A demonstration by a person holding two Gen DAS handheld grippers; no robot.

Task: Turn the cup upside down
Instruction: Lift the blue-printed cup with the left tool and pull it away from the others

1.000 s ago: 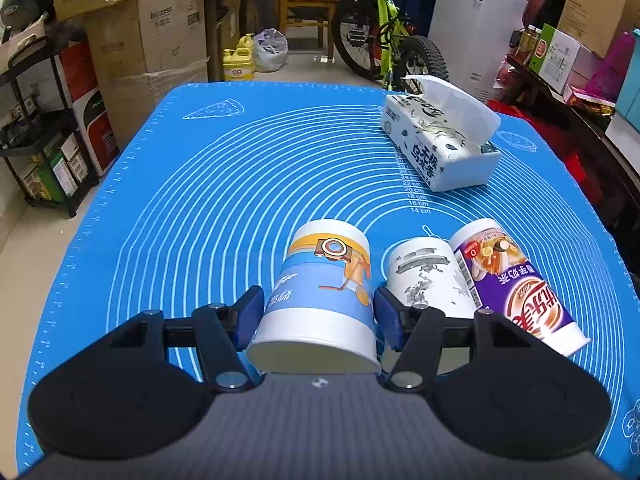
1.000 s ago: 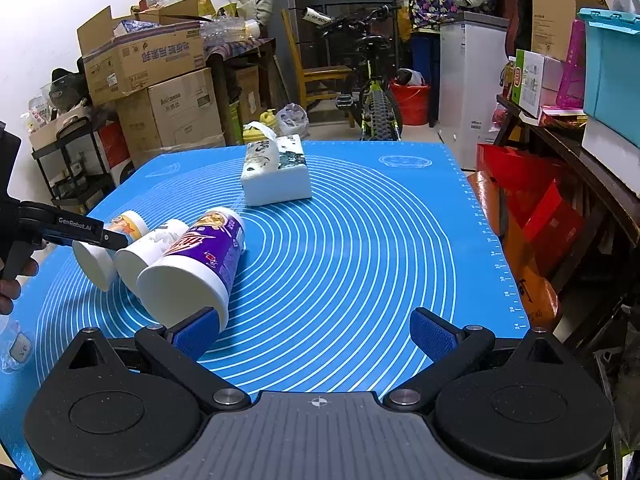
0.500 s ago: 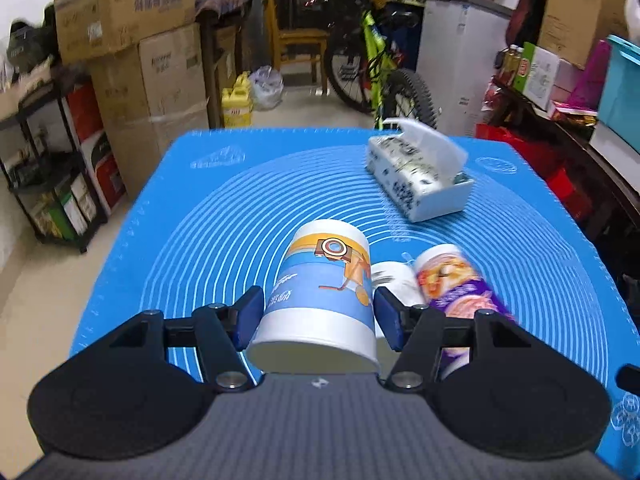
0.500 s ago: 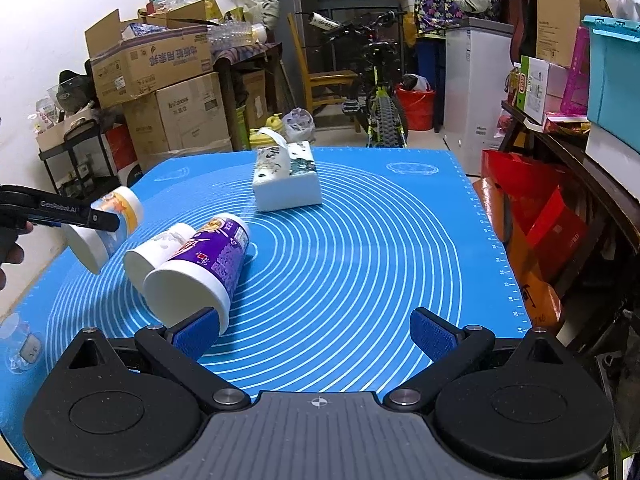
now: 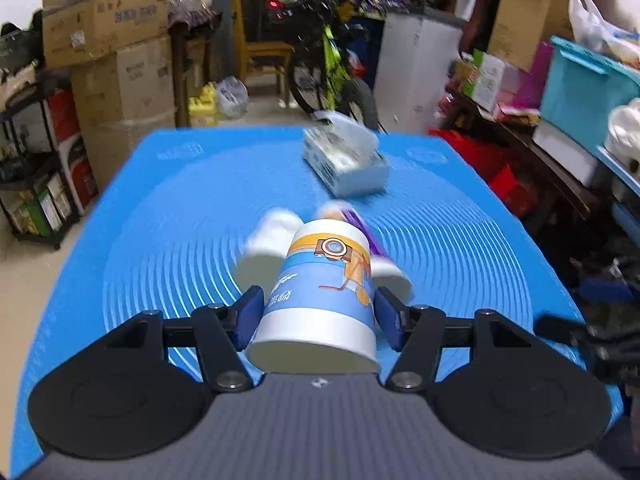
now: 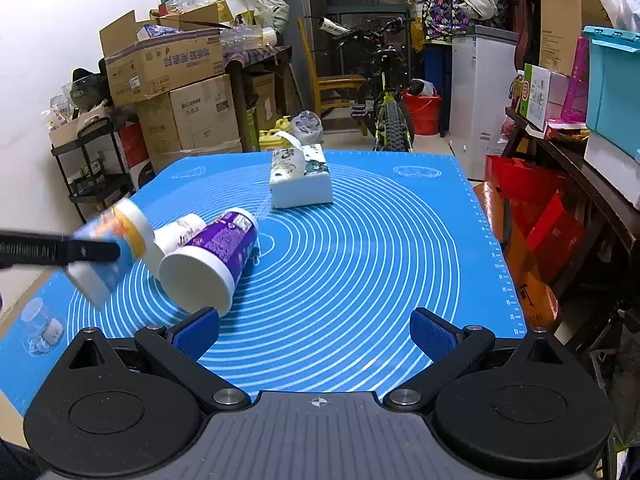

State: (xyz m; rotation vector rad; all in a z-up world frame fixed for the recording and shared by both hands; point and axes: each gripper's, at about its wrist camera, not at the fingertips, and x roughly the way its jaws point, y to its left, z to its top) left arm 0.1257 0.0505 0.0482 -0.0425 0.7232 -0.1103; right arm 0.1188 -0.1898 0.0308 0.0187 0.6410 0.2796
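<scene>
Cluttered storage fills the background: stacked cardboard boxes, a bicycle and a white appliance beyond a table covered by a smooth blue mat printed with white concentric rings. On the left gripper, blue rubbery pads press both sides of the blue cartoon cup, a tapered paper cup held above the mat, its wide white rim toward the camera and its narrower base pointing away. Behind it, lying on the mat side by side, are a white cup and a glossy purple cup. Farther back sits a boxy white tissue pack. The right gripper hovers low with fingers spread wide, gripping nothing.
</scene>
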